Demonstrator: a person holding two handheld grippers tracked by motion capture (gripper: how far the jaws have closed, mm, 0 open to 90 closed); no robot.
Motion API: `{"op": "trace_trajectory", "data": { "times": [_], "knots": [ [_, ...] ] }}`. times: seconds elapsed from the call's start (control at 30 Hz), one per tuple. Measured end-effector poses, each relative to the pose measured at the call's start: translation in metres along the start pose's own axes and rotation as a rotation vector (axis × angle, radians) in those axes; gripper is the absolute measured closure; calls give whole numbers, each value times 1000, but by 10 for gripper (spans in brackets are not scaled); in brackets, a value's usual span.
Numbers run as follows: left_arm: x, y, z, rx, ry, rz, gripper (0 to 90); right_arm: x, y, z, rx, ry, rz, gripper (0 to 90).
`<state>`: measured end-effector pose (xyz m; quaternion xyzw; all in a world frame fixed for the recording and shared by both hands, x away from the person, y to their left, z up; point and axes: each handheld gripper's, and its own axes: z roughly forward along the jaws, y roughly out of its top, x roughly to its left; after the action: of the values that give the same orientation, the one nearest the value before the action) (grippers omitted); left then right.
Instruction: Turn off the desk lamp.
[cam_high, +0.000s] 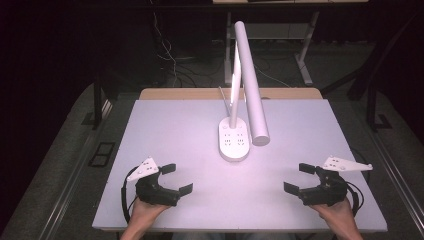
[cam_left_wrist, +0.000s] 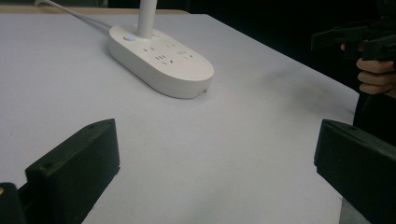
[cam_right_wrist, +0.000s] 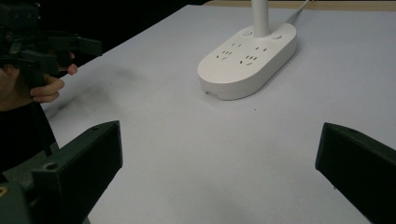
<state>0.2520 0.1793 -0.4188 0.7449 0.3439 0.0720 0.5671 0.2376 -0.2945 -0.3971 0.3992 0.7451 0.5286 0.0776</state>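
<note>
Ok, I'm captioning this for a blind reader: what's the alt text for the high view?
A white desk lamp with sockets in its base stands mid-table. Near the front edge, two hands each hold an open, empty hand-held gripper, left and right, both apart from the lamp.

The place looks like a lab or a test room, not a home. A plain white table (cam_high: 150, 130) stands alone in a dark room. Behind it, loose cables (cam_high: 170, 55) lie on the grey floor (cam_high: 65, 150), near the metal legs of another desk (cam_high: 305, 55). On the table stands a white desk lamp (cam_high: 240, 100) whose base has power sockets.
</note>
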Motion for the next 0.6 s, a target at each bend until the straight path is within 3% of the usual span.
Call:
{"op": "trace_trajectory", "data": {
  "times": [0.6],
  "knots": [
    [2,-1,-3,-9,-2,-12,0,2,-1,-1,28,-17,3,7]
  ]
}}
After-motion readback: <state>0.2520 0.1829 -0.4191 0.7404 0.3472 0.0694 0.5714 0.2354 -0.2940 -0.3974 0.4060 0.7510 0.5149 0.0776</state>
